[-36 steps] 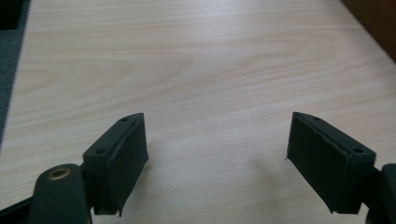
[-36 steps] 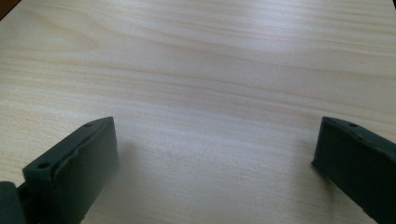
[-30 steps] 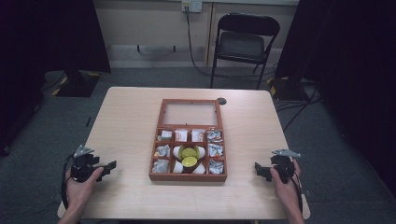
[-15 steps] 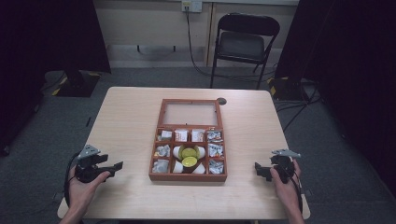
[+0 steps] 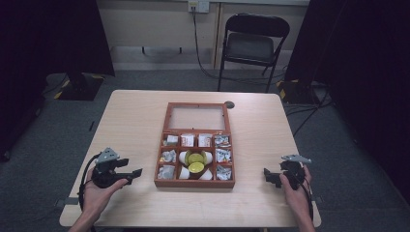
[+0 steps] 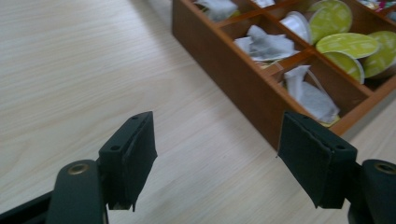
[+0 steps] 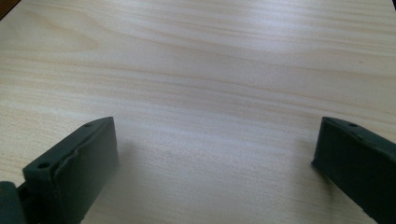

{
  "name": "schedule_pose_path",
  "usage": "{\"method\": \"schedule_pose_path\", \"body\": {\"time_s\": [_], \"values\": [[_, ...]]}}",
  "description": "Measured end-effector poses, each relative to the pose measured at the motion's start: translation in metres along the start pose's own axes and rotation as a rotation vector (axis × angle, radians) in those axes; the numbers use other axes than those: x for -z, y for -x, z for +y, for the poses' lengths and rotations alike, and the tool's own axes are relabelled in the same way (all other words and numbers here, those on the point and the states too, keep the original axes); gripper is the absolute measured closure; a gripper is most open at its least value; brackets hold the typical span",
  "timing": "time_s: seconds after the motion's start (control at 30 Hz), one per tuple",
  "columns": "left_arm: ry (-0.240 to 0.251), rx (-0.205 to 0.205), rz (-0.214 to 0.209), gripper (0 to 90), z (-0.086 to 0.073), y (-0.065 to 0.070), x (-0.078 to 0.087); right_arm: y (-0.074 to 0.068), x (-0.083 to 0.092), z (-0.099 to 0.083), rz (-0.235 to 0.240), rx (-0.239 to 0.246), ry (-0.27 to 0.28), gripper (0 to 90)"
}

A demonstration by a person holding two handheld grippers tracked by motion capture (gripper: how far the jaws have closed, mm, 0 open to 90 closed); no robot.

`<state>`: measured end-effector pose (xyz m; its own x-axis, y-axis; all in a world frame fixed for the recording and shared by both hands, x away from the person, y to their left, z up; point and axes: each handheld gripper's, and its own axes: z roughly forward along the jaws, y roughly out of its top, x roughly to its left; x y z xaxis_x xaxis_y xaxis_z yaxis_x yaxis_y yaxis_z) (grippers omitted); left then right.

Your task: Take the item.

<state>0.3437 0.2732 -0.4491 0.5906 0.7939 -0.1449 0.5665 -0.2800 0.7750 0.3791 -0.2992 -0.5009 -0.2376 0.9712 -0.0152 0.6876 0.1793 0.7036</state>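
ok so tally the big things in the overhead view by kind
grippers: 2, the left gripper (jaws have just been closing, nothing between them) and the right gripper
wooden box: 1
table: 1
folding chair: 1
total: 5

Bare tabletop (image 5: 130,121) lies open left and right of the wooden compartment box (image 5: 195,182); its raised wall (low, but a barrier) blocks the left gripper (image 5: 135,173) sliding in level.
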Motion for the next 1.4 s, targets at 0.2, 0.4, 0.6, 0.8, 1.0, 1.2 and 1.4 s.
{"method": "schedule_pose_path", "body": {"time_s": [0.2,0.4,0.6,0.8,1.0,1.2,1.4], "values": [[0.011,-0.034,-0.036,28.6,0.013,0.011,-0.007,0.0,0.0,0.0,0.0,-0.001,0.0,0.0],[0.035,-0.045,-0.08,29.0,0.031,0.016,-0.016,0.0,0.0,0.0,0.0,-0.001,0.0,0.0],[0.049,-0.047,-0.104,29.1,0.041,0.023,-0.021,0.0,0.0,0.0,0.0,-0.001,0.0,0.0],[0.003,-0.113,-0.146,29.0,0.054,0.038,-0.026,0.0,0.0,0.0,0.0,0.0,0.0,0.0],[-0.014,-0.143,-0.172,29.1,0.061,0.048,-0.034,0.0,0.0,0.0,0.0,-0.002,0.0,0.0],[-0.025,-0.175,-0.208,29.2,0.073,0.06,-0.043,0.0,0.0,0.0,0.0,0.0,0.0,0.0],[-0.027,-0.172,-0.235,29.4,0.079,0.066,-0.053,0.0,0.0,0.0,0.0,-0.001,0.0,0.0]]}}
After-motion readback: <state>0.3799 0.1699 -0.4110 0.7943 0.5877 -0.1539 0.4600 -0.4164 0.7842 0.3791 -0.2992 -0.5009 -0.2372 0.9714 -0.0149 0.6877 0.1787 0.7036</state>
